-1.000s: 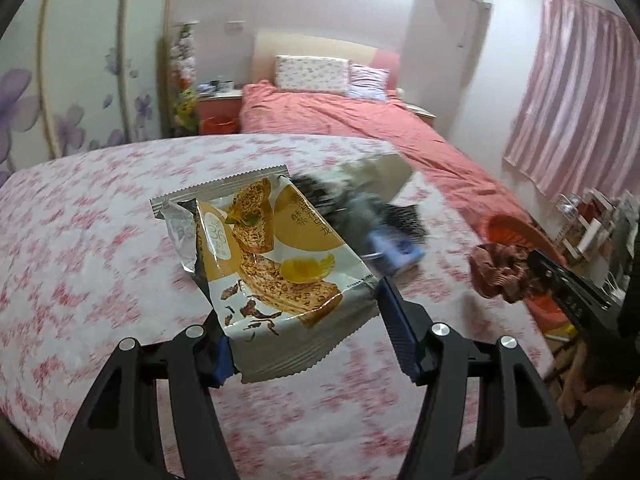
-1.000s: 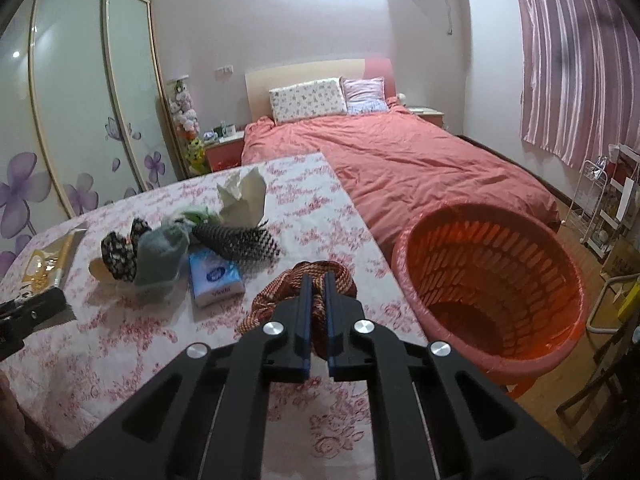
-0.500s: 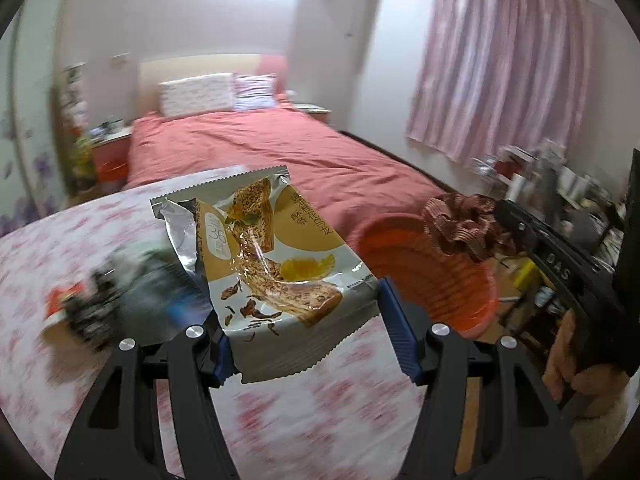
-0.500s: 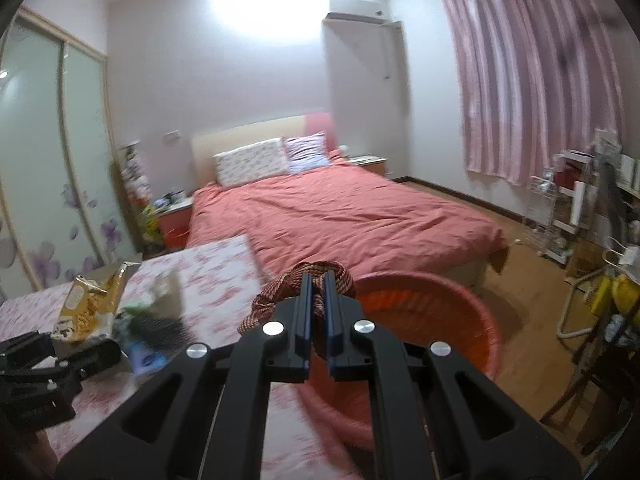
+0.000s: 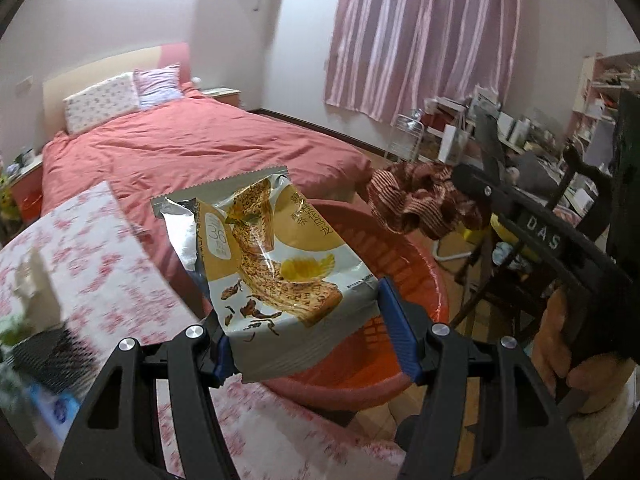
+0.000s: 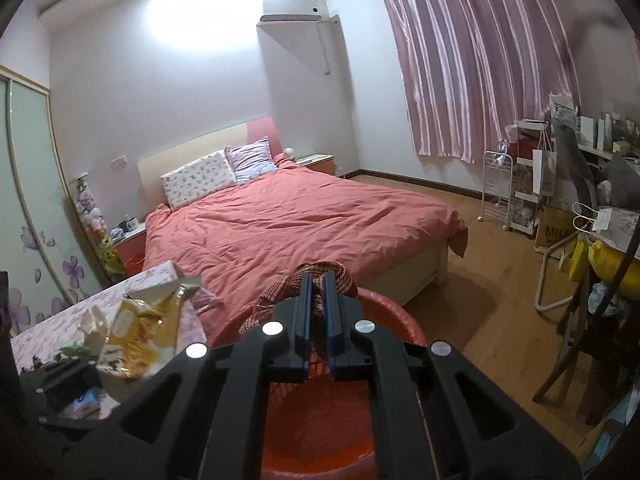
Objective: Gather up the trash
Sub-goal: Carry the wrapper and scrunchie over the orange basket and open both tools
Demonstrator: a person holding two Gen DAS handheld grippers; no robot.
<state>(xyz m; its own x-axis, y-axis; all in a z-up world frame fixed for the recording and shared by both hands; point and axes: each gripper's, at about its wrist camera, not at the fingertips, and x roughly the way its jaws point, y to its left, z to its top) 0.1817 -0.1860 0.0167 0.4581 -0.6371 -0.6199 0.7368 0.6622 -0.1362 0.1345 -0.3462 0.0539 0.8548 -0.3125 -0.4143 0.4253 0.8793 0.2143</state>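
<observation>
Left gripper [image 5: 308, 332] with blue pads spread wide around a glossy foil snack wrapper [image 5: 272, 256], round slatted red plastic basket [image 5: 416, 252] beneath, right gripper [image 6: 316, 320] pinched narrow on a crumpled red-striped cloth scrap [image 6: 280, 292] over the basket, floral tablecloth [image 5: 80, 248] at left.

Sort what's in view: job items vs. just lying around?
Job:
- wrapper, in the left tool
- red cloth, pinched in the right tool
- orange basket, below both

Lying about:
- bed
- pillows
- curtain
- white rack
- wardrobe
</observation>
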